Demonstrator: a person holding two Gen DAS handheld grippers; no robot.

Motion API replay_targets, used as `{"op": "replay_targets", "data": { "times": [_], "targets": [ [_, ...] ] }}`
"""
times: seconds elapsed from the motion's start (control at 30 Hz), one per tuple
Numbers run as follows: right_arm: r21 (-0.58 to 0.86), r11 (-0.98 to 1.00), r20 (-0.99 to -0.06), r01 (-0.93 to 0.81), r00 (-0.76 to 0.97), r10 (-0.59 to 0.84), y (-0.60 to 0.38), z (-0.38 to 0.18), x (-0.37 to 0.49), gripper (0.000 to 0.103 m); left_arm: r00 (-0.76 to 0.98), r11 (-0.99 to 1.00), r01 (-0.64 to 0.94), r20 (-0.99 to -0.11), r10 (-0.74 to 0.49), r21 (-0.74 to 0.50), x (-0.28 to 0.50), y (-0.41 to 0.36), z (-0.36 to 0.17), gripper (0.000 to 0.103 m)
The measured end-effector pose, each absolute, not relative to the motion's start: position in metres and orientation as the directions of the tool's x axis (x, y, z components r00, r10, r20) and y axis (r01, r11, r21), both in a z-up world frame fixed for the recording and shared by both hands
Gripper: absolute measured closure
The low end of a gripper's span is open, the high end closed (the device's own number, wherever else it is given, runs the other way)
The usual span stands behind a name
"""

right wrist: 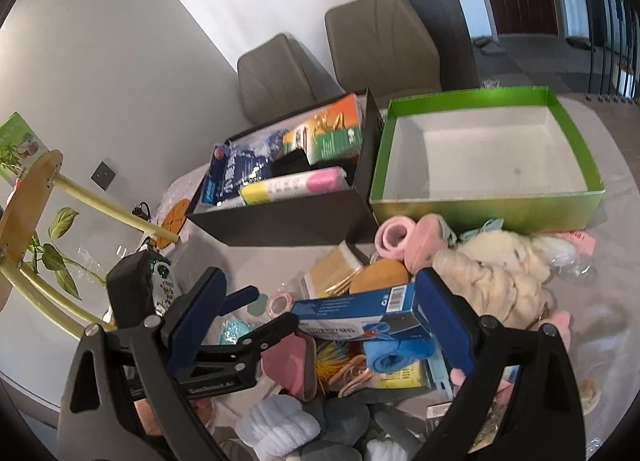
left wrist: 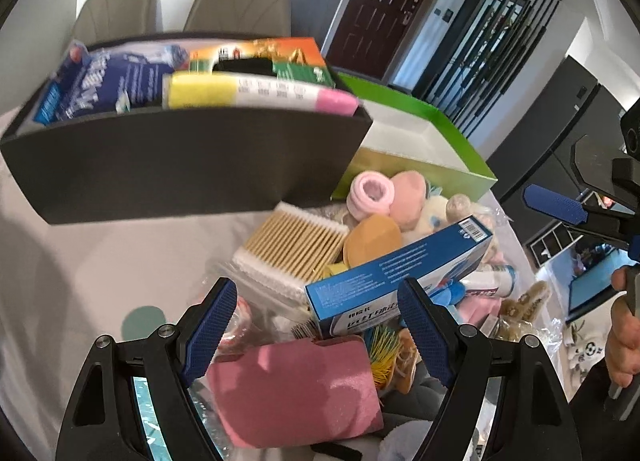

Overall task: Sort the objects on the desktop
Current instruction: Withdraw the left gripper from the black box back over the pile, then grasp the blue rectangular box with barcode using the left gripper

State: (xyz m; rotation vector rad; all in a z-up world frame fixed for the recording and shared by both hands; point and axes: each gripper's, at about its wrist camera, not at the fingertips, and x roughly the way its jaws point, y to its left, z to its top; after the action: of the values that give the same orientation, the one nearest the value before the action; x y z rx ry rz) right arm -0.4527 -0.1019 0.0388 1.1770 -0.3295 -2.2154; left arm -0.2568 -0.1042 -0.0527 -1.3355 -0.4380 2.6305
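A heap of small objects lies on the table: a blue carton [left wrist: 400,273] [right wrist: 360,311], a pack of cotton swabs [left wrist: 292,249], a pink sponge [left wrist: 296,389], a pink sock roll [left wrist: 370,191], a cream plush toy [right wrist: 500,269]. My left gripper [left wrist: 320,329] is open above the pink sponge and the carton's near end. My right gripper [right wrist: 324,321] is open over the heap, with the blue carton between its fingers. A black box [left wrist: 180,165] [right wrist: 288,213] holds packets and cartons. A green box [right wrist: 488,157] beside it holds nothing.
Two taupe chairs [right wrist: 340,61] stand behind the table. A wooden stand with a plant [right wrist: 48,221] is at the left. Rubber bands [right wrist: 344,369], grey and white socks [right wrist: 288,429] and a tape roll [right wrist: 280,303] lie in the heap. The left gripper's arm [right wrist: 224,345] crosses the right wrist view.
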Motion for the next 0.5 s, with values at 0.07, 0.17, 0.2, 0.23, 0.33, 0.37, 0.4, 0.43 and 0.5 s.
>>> {"op": "replay_targets", "data": {
  "times": [0.07,0.17,0.2,0.23,0.33,0.37,0.4,0.43,0.5],
  "targets": [
    [0.477,-0.793,-0.68,0.378,-0.412,-0.606,-0.102,0.033,-0.457,0.007,-0.578,-0.94,-0.005,-0.766,0.281,-0.341,-0.259,-0.105,-0.057,0.02],
    [0.481,-0.801,-0.704,0.356,-0.387,-0.595,-0.104,0.022,-0.464,0.007,-0.568,-0.934,-0.001,-0.768,0.295,-0.358,-0.261,-0.107,-0.06,0.02],
    [0.479,-0.805,-0.714,0.349,-0.379,-0.589,-0.105,0.019,-0.466,0.007,-0.566,-0.933,-0.003,-0.769,0.297,-0.359,-0.262,-0.107,-0.061,0.02],
    [0.478,-0.808,-0.72,0.345,-0.372,-0.585,-0.106,0.016,-0.467,0.007,-0.563,-0.932,-0.006,-0.769,0.302,-0.362,-0.263,-0.106,-0.061,0.02],
    [0.472,-0.814,-0.736,0.339,-0.356,-0.576,-0.108,0.01,-0.469,0.007,-0.555,-0.927,-0.016,-0.768,0.32,-0.375,-0.265,-0.104,-0.062,0.02],
    [0.47,-0.815,-0.74,0.338,-0.353,-0.573,-0.109,0.009,-0.47,0.007,-0.551,-0.927,-0.019,-0.77,0.322,-0.374,-0.266,-0.103,-0.063,0.02],
    [0.464,-0.819,-0.748,0.337,-0.347,-0.566,-0.11,0.007,-0.47,0.007,-0.549,-0.928,-0.022,-0.771,0.323,-0.373,-0.267,-0.102,-0.063,0.02],
    [0.459,-0.823,-0.755,0.335,-0.341,-0.56,-0.111,0.005,-0.471,0.007,-0.547,-0.928,-0.025,-0.772,0.324,-0.372,-0.267,-0.1,-0.064,0.02],
    [0.448,-0.829,-0.768,0.334,-0.33,-0.549,-0.113,0.001,-0.472,0.007,-0.543,-0.928,-0.031,-0.773,0.328,-0.372,-0.269,-0.098,-0.064,0.02]
  ]
}}
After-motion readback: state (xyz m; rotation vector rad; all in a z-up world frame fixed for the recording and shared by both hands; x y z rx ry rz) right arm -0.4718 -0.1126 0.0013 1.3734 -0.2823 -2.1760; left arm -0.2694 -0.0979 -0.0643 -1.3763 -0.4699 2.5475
